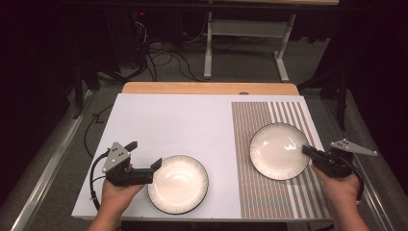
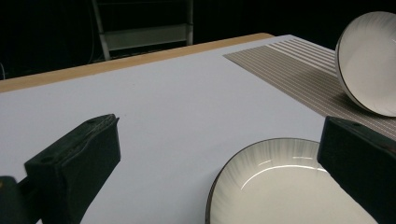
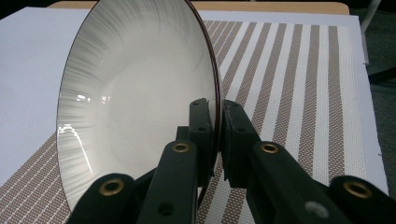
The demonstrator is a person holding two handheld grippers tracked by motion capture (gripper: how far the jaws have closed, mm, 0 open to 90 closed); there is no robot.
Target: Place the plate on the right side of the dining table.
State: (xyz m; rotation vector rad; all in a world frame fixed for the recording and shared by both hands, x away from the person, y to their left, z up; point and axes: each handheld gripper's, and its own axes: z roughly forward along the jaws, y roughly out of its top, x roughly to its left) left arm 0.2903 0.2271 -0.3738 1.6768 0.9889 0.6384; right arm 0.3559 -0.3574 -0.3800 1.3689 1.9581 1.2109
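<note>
Two white plates with dark rims are on the table. The left plate point(image 1: 178, 184) point(image 2: 280, 186) lies flat on the white sheet near the front edge. My left gripper point(image 1: 143, 155) point(image 2: 219, 126) stands open just left of it, one jaw by the plate's rim, nothing between the jaws. The right plate point(image 1: 279, 150) point(image 3: 140, 102) point(image 2: 369, 60) sits on the striped placemat point(image 1: 269, 202) point(image 3: 303, 70), tilted up on its right side. My right gripper point(image 1: 308, 151) point(image 3: 215, 112) is shut on its right rim.
The white sheet point(image 1: 183, 120) covers most of the table, with a wooden strip point(image 1: 207, 88) showing at the back. Beyond the table are cables on the floor and a metal frame point(image 1: 208, 48). The placemat reaches almost to the table's right edge.
</note>
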